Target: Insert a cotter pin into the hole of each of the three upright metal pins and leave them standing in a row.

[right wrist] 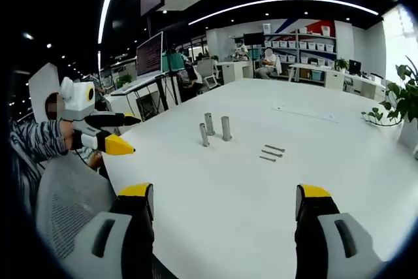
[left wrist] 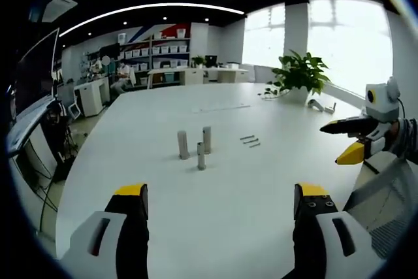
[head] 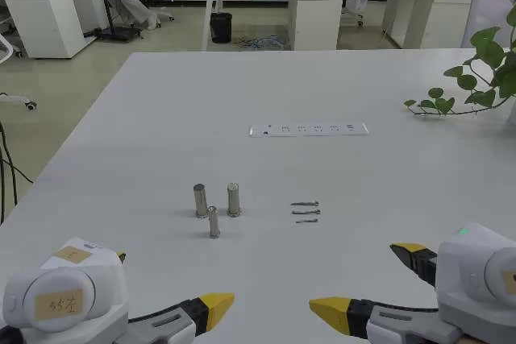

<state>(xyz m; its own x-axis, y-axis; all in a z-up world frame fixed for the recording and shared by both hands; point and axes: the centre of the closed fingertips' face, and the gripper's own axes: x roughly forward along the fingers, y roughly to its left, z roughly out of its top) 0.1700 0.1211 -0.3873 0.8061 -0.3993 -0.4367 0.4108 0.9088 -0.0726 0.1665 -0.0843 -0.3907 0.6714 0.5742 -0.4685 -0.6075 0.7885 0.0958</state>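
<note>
Yellow-tipped, the left gripper (head: 169, 279) hangs over the near left of the white table (head: 242, 94), its jaws wide apart with nothing between them; its own view (left wrist: 221, 191) shows the same gap.

Ahead of it, left of the middle, three metal pins stand upright and close together. Two stand side by side at the far side (head: 200, 199) (head: 234, 198), and the third (head: 214, 221) is nearer, between them, so they form a triangle, not a row. They look like solid, stiff steel, smooth and probably slippery. With such narrow feet a sideways nudge would likely tip them. A hold low on the shaft should steady one and leave the top free. The cross hole is too small to make out.

Just right of them, three cotter pins (head: 305, 212) lie flat on the table, one behind another, each pointing left to right. They seem thin, light and a little springy, and awkward to lift off a flat surface. Pinching one at its looped head would leave the legs free, though I cannot tell which end that is.

At the near right, the right gripper (head: 369, 278) has its jaws spread and empty as well.
</note>
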